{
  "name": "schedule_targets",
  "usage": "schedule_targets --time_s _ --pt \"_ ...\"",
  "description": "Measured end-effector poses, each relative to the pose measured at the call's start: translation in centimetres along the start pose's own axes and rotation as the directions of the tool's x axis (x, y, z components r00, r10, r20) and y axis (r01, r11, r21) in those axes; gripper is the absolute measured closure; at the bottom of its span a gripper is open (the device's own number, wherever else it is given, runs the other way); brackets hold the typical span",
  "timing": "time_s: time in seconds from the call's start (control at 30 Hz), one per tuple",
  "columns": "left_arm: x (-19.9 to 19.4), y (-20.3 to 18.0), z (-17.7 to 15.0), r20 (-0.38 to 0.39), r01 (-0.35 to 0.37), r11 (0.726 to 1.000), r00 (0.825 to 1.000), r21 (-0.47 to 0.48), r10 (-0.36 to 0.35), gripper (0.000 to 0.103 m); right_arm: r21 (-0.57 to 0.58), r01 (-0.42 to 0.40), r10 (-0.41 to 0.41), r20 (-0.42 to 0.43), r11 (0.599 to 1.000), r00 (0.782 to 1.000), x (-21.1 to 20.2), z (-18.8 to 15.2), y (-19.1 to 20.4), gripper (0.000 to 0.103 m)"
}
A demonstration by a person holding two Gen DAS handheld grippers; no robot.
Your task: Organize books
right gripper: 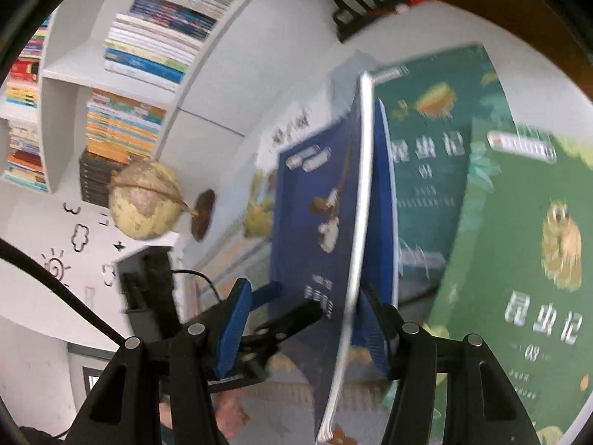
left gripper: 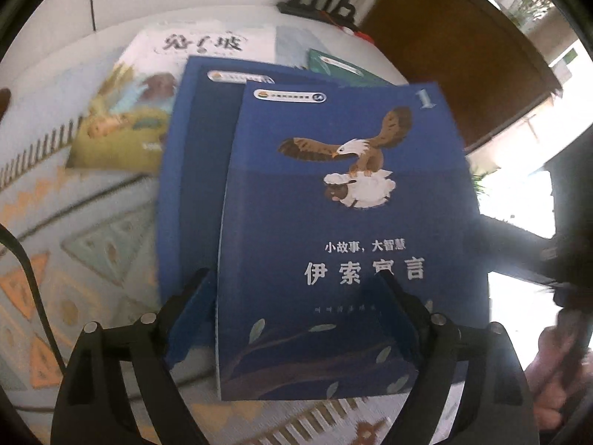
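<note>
A blue book with an eagle and a sheep on its cover [left gripper: 333,230] stands tilted up off the pile, with its lower edge between the fingers of my left gripper [left gripper: 292,274]. That gripper is open, wide apart, one finger [left gripper: 393,307] in front of the cover. In the right wrist view the same blue book [right gripper: 315,193] appears almost edge-on. Its white page edge runs close to the right finger [right gripper: 374,330] of my right gripper [right gripper: 304,285], whose jaws stand apart without pinching it. The left gripper [right gripper: 281,319] reaches in there too.
Under the lifted book lie a second blue book [left gripper: 192,148], a white picture book [left gripper: 148,85] and two green books [right gripper: 437,141] [right gripper: 519,259], all on a patterned cloth [left gripper: 74,241]. A globe [right gripper: 144,200] and full bookshelves [right gripper: 122,74] stand behind. A hand [left gripper: 556,363] is at the right edge.
</note>
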State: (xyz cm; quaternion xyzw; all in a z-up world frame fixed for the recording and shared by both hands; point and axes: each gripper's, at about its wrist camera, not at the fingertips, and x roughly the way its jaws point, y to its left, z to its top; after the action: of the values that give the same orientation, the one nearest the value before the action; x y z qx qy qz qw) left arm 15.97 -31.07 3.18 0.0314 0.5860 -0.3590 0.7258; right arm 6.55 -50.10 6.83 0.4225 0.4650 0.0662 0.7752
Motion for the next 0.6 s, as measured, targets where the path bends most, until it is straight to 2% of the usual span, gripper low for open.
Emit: schedule_targets --time_s 0.13,0.2,0.27,0.3,0.37,0.47,0.6 --pt "-0.4 0.0 -1.4 -0.017 0.059 0.998 0.998 -0.017 -0.059 0.019 0.006 0.054 -0.054 -0.021 0.999 0.998 0.6 -1.4 -1.2 0.049" --pt "-0.7 0.4 -2.1 -0.023 0.102 0.994 0.994 -0.046 -0.103 0.019 0.019 0.054 -0.054 -0.009 0.998 0.999 0.3 -1.8 -1.7 0.06" --pt "-0.8 1.1 -2.8 -0.036 0.15 0.984 0.987 -0.092 -0.154 0.019 0.02 0.058 -0.058 -0.001 0.998 0.998 -0.1 -1.8 -2.1 0.075" --pt "-0.6 1.7 -3.3 -0.063 0.167 0.977 0.982 -0.135 -0.177 0.02 0.025 0.055 -0.055 0.0 0.998 0.998 -0.4 -1.9 -2.3 0.077" --pt "-1.0 1.8 -4.0 -0.055 0.151 0.978 0.986 -0.147 -0.161 0.02 0.045 0.038 -0.038 -0.003 0.998 0.999 -0.6 -2.0 -2.8 0.08" --pt "-1.5 1.5 -4.9 -0.083 0.098 0.987 0.991 -0.127 -0.109 0.02 0.069 0.039 -0.038 -0.013 0.997 0.999 -0.6 -2.6 -3.2 0.08" --pt "-1.7 1.5 -5.5 -0.081 0.096 0.985 0.991 -0.142 -0.108 0.02 0.089 0.043 -0.041 -0.034 0.995 0.999 0.0 -3.4 -3.4 0.08"
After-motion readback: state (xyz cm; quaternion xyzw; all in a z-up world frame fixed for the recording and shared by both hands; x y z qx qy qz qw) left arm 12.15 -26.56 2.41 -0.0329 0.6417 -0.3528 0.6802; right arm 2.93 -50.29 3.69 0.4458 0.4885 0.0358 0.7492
